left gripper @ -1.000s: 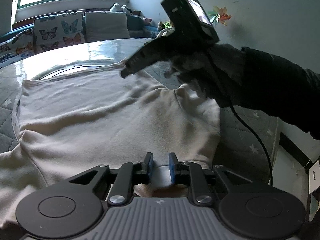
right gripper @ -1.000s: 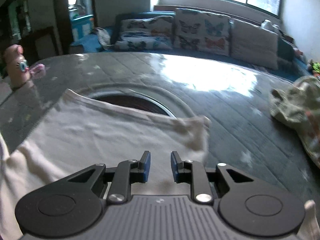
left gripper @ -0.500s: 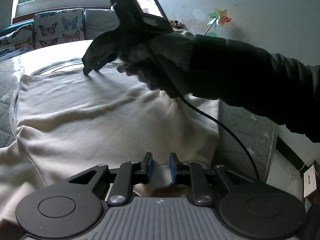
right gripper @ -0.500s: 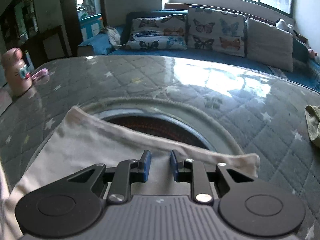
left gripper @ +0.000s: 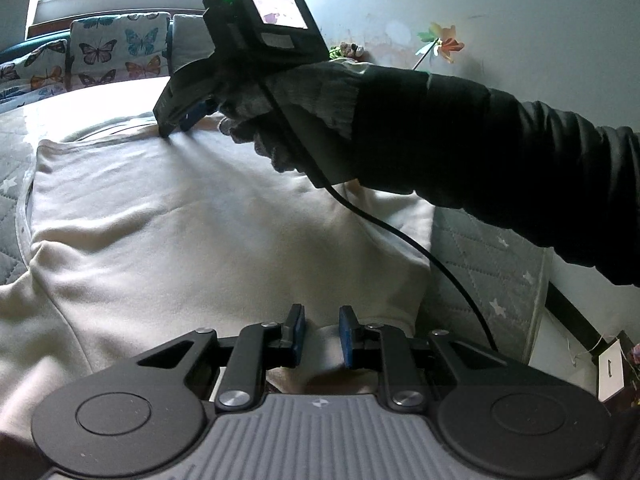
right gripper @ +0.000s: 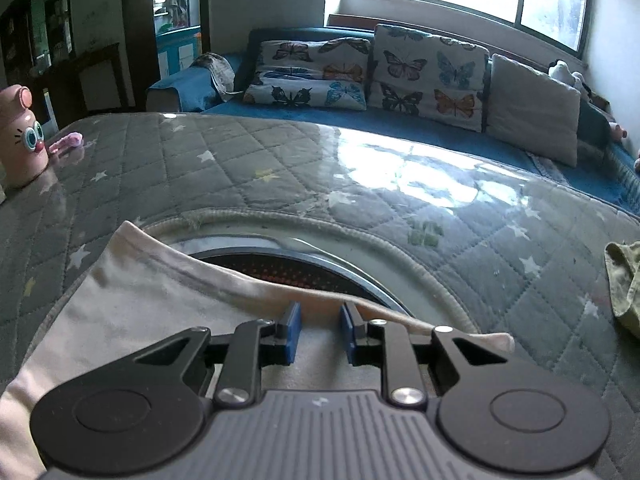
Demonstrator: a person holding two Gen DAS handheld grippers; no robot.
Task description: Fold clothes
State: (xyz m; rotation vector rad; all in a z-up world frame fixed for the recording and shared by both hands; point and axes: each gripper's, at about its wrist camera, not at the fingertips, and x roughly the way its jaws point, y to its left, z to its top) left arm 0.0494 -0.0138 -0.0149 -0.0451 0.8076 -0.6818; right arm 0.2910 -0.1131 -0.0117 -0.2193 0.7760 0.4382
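Note:
A cream garment (left gripper: 192,232) lies spread flat on the quilted grey table cover (left gripper: 492,256). My left gripper (left gripper: 322,338) is open low over its near edge, with cloth between the blue pads. My right gripper (right gripper: 319,336) is open at the garment's far hem (right gripper: 208,272), its tips down on the cloth. In the left wrist view the right gripper (left gripper: 176,120) shows at the far edge, held by a gloved hand (left gripper: 280,116) with a dark sleeve. The garment (right gripper: 132,312) fills the lower left of the right wrist view.
A round opening with a red mesh (right gripper: 296,272) sits in the table just past the hem. A pink bottle (right gripper: 20,136) stands far left. An olive cloth (right gripper: 624,280) lies at right. A sofa with butterfly cushions (right gripper: 424,76) is behind. A black cable (left gripper: 420,248) trails over the garment.
My right gripper has moved forward and down across the garment to its far hem. My left gripper has stayed at the near edge, still open.

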